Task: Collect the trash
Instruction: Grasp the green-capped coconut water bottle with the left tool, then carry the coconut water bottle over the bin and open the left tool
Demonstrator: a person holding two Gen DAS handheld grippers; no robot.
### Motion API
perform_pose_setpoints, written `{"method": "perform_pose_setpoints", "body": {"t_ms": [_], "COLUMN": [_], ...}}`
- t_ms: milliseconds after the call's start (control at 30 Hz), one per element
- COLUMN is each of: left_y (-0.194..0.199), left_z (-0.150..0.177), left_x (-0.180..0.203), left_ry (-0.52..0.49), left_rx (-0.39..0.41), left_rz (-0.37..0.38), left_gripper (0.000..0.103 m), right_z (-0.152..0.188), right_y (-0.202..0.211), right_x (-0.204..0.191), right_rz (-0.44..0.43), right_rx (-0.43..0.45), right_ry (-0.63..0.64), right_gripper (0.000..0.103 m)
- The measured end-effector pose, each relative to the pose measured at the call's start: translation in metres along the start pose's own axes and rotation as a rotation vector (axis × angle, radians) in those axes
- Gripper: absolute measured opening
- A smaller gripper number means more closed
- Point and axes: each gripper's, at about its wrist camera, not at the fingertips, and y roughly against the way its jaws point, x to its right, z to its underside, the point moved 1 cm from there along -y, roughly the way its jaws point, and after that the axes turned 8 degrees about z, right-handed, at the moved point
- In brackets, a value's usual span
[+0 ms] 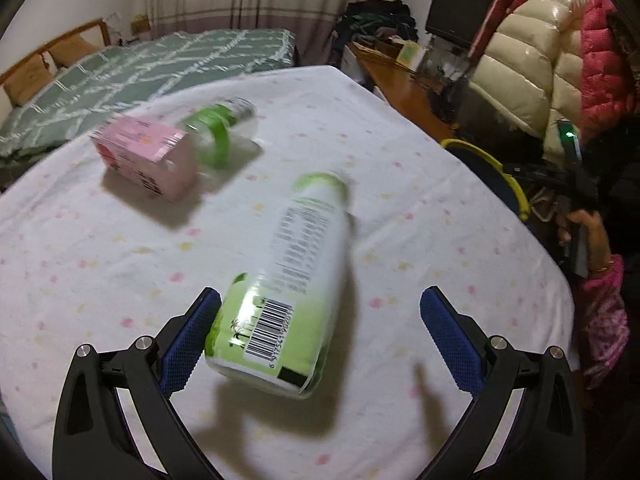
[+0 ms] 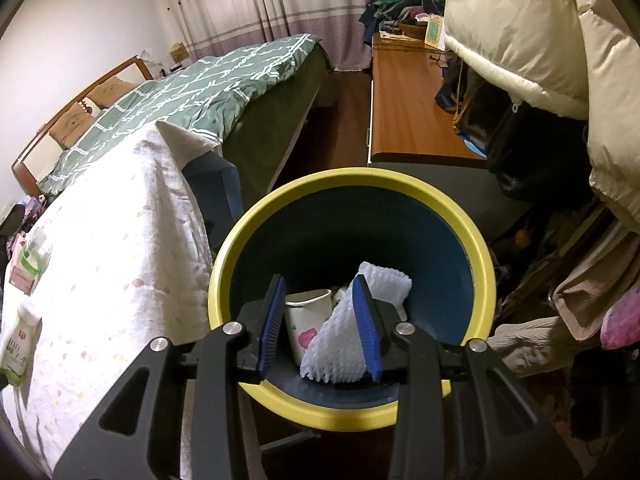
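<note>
A white and green bottle (image 1: 296, 264) lies on its side on the dotted white tablecloth (image 1: 100, 280). My left gripper (image 1: 320, 292) is open wide around the bottle's base, with the left pad (image 1: 188, 344) close beside it and the right pad well clear. Farther back lie a pink carton (image 1: 144, 156) and a clear bottle with a green label (image 1: 216, 132). My right gripper (image 2: 320, 280) hangs open over the yellow-rimmed bin (image 2: 484, 256). A white foam net (image 2: 344, 344) and a paper cup (image 2: 304, 320) lie inside the bin, below the fingers.
The bin (image 1: 504, 168) stands off the table's right edge, where a hand (image 1: 584, 224) holds the other gripper. A green bed (image 2: 192, 92), a wooden desk (image 2: 408, 112) and hanging puffy coats (image 2: 540, 40) surround the spot. Clothes are piled on the right.
</note>
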Motion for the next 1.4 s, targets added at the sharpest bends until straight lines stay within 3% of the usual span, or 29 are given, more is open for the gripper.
{"method": "perform_pose_setpoints", "body": {"t_ms": [67, 100, 200, 367, 533, 767, 900, 1000, 1200, 1400], "left_y": [-0.003, -0.004, -0.012, -0.022, -0.034, -0.053, -0.061, -0.067, -0.065, -0.065], "left_z": [0.001, 0.001, -0.006, -0.027, -0.051, -0.066, -0.065, -0.066, -0.061, -0.077], "left_x": [0.014, 0.018, 0.024, 0.013, 0.004, -0.004, -0.004, -0.002, 0.01, 0.048], "left_ry": [-0.017, -0.029, -0.02, 0.153, 0.236, 0.224, 0.225, 0.227, 0.193, 0.114], "left_rx": [-0.022, -0.033, -0.085, -0.178, -0.266, -0.413, -0.479, -0.492, -0.472, -0.435], "left_rz": [0.044, 0.03, -0.086, -0.147, -0.185, -0.27, -0.28, -0.276, -0.263, -0.238], "left_gripper": [0.098, 0.098, 0.098, 0.098, 0.097, 0.078, 0.068, 0.052, 0.051, 0.052], "right_z": [0.001, 0.001, 0.002, 0.001, -0.003, -0.006, -0.005, -0.002, 0.002, 0.007], "right_y": [0.0, 0.0, 0.001, 0.006, 0.01, 0.017, 0.018, 0.018, 0.021, 0.025], "right_x": [-0.002, -0.003, -0.006, -0.005, -0.008, -0.014, -0.016, -0.018, -0.011, 0.003], "right_rz": [-0.007, -0.01, -0.016, -0.022, -0.019, -0.03, -0.044, -0.056, -0.072, -0.072], "right_rx": [-0.002, -0.002, -0.001, 0.002, 0.0, 0.001, -0.004, -0.008, -0.011, -0.007], "right_ry": [0.004, 0.007, 0.015, 0.018, 0.045, 0.085, 0.097, 0.102, 0.095, 0.08], "right_gripper": [0.034, 0.034, 0.034, 0.034, 0.034, 0.034, 0.034, 0.034, 0.034, 0.034]}}
